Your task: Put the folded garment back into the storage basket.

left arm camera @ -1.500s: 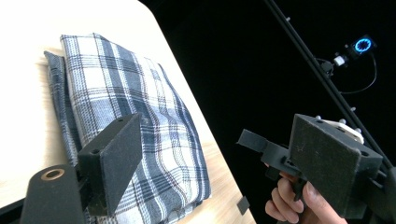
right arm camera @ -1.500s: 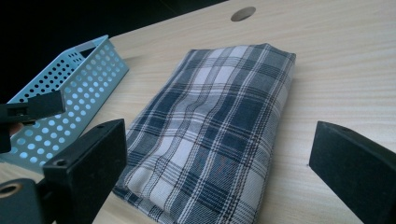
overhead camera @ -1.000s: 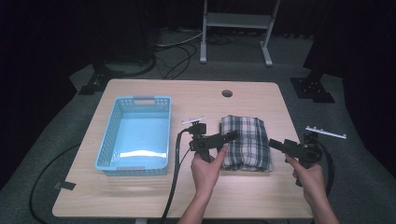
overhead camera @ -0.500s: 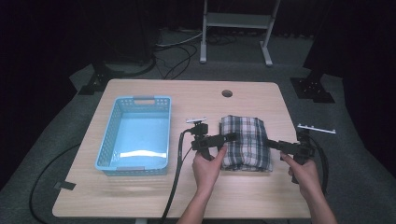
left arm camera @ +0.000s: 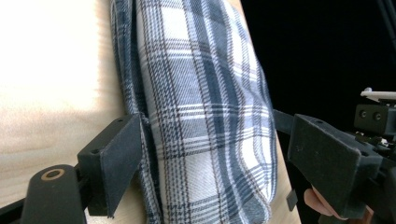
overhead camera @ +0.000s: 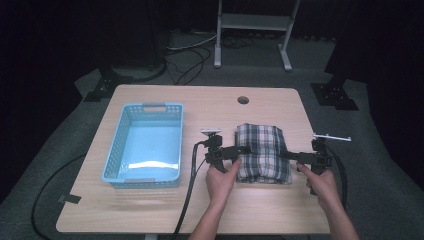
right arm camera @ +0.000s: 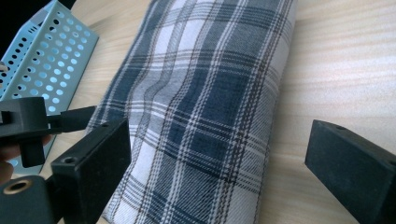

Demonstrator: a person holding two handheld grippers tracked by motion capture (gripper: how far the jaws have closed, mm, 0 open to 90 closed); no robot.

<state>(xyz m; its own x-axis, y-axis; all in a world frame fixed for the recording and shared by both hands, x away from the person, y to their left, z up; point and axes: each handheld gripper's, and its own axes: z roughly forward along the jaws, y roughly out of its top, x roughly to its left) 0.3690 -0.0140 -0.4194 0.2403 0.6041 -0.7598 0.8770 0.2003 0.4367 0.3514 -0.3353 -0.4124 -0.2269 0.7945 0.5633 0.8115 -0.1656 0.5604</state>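
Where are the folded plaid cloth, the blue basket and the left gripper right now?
folded plaid cloth [overhead camera: 262, 152], high view, middle of its top face.
blue basket [overhead camera: 152, 106], high view, far rim by the handle.
left gripper [overhead camera: 245, 149], high view, between its jaw tips at the cloth's left edge.

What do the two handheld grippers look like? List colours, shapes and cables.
Both the left gripper and the right gripper are matte black, with blocky rectangular jaws. A thick black cable trails from the left one, and another from the right. Each carries a pale flat plate on top. The forearms are bare.
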